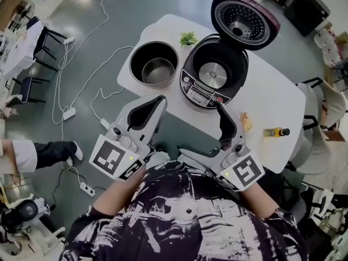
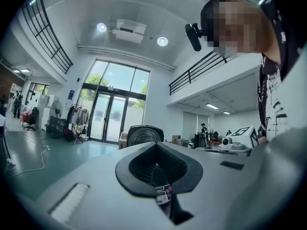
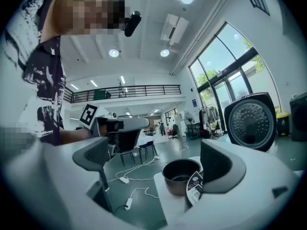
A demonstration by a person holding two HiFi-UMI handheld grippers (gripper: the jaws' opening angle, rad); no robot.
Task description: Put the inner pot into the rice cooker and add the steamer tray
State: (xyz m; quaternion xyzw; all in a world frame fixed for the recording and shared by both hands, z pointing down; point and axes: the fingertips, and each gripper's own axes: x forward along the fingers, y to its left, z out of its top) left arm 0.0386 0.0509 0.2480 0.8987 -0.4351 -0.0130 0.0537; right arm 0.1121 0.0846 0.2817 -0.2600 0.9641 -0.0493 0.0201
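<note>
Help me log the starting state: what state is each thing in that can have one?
Dark round rice cooker: lid up, cavity empty, heating plate bare.
Dark metal inner pot: upright on the white table, beside the cooker, empty.
Left tool: shut, holding nothing.
Right tool: open, holding nothing.

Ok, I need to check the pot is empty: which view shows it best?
The head view: it looks down into the pot, showing its whole rim and bare bottom. The right gripper view shows it from the side, with little of the inside. The left gripper view doesn't show it.
</note>
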